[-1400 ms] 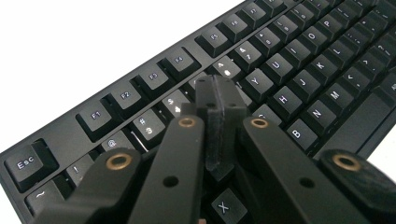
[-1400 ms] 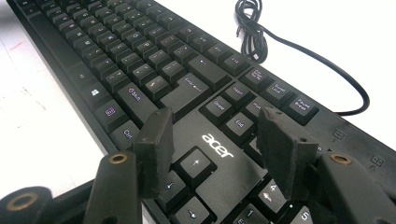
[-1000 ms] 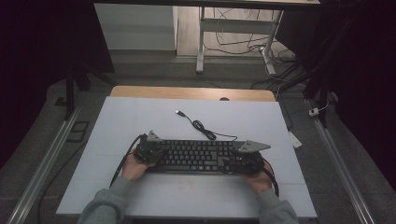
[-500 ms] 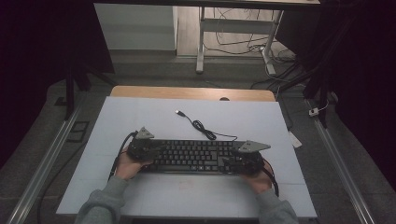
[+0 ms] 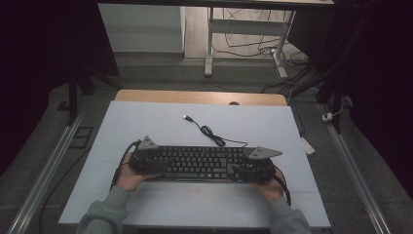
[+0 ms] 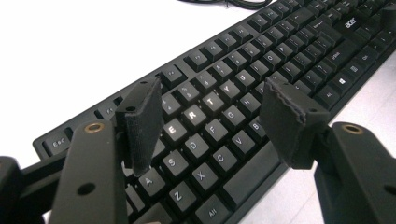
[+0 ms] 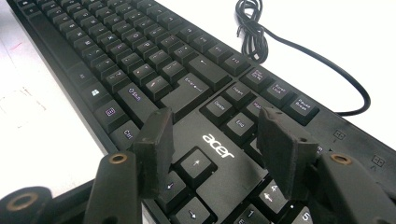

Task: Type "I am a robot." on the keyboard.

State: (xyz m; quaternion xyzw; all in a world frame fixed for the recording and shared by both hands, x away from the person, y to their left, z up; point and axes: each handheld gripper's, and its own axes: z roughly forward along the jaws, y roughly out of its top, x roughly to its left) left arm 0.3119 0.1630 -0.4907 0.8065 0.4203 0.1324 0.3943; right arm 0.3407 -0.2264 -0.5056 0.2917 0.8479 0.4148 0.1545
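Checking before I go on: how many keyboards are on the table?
1: the black keyboard lies on the white table near its front, between the left gripper and right gripper.

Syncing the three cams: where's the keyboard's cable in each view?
High view: the cable runs from the keyboard's back edge up the table to its USB plug.
Left gripper view: a bit of cable at the top edge, behind the keys.
Right gripper view: coiled cable at upper right, curving down right.
Shared landmark: the acer logo.
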